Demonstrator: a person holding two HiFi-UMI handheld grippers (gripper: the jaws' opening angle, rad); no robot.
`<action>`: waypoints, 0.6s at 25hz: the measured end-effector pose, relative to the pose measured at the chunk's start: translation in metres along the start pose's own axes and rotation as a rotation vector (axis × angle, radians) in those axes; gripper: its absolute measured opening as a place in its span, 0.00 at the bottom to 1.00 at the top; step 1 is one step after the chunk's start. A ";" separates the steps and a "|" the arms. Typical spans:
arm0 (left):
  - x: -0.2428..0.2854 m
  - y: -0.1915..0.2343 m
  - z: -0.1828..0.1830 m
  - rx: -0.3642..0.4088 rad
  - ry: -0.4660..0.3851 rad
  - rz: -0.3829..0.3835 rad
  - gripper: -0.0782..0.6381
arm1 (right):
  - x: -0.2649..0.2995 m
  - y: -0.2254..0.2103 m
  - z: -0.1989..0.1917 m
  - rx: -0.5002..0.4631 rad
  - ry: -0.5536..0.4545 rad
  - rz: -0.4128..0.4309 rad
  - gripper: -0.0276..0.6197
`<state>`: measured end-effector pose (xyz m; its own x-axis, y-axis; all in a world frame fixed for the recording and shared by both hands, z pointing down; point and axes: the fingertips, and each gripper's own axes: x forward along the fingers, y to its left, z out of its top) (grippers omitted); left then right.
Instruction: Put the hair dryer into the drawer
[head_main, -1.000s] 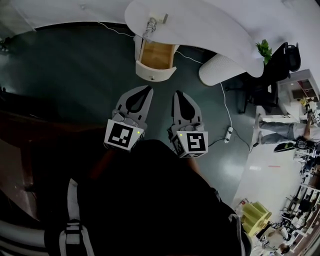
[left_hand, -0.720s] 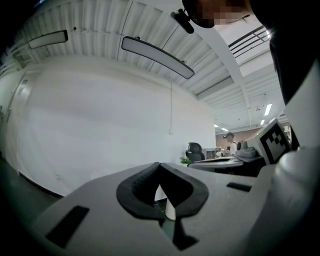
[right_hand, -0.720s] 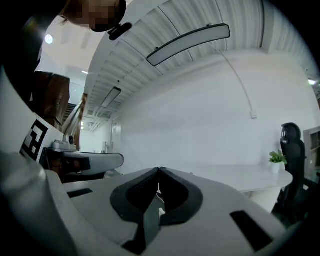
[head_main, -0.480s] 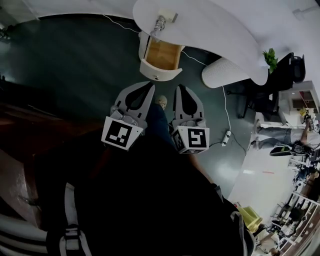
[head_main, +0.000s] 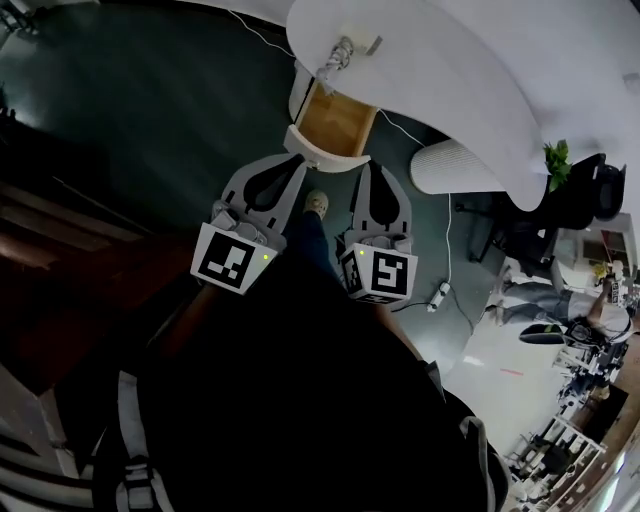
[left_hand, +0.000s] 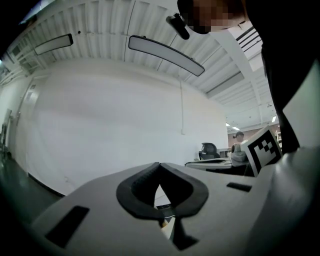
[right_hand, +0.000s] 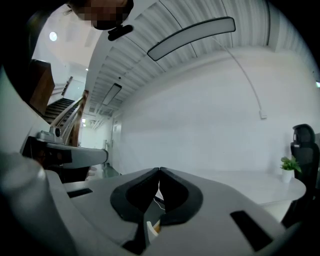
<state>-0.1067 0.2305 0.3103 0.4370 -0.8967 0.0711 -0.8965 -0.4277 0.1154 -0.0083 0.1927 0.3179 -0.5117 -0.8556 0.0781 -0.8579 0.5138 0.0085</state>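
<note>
The hair dryer (head_main: 336, 58), grey with a trailing cord, lies near the edge of the white curved table (head_main: 450, 70) in the head view. Just under it the drawer (head_main: 335, 124) stands pulled open, its wooden inside bare. My left gripper (head_main: 299, 160) is shut and empty, its tips close to the drawer's rounded front. Beside it, to the right, my right gripper (head_main: 371, 166) is shut and empty too. In the left gripper view the left gripper (left_hand: 159, 164) points level at a white wall. The right gripper (right_hand: 159, 170) points level at the table top.
A white round pedestal (head_main: 450, 166) carries the table at the right. A white cable runs to a power strip (head_main: 437, 295) on the dark floor. The person's shoe (head_main: 316, 203) is between the grippers. A plant (head_main: 556, 158) and a black chair (head_main: 592, 190) stand far right.
Both grippers have moved forward toward the open drawer, still shut. The person's foot has stepped in between them. The table and drawer now sit closer in the head view.
</note>
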 end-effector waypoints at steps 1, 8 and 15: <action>0.011 0.004 0.000 -0.002 0.001 0.008 0.12 | 0.009 -0.007 -0.001 0.000 0.005 0.004 0.08; 0.094 0.029 0.008 -0.012 0.012 0.044 0.12 | 0.072 -0.064 0.001 -0.008 0.017 0.038 0.08; 0.156 0.043 0.019 -0.013 0.022 0.063 0.12 | 0.110 -0.108 0.003 -0.019 0.087 0.052 0.08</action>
<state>-0.0781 0.0700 0.3075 0.3815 -0.9189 0.1000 -0.9212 -0.3691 0.1230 0.0280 0.0428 0.3228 -0.5491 -0.8193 0.1653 -0.8286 0.5595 0.0207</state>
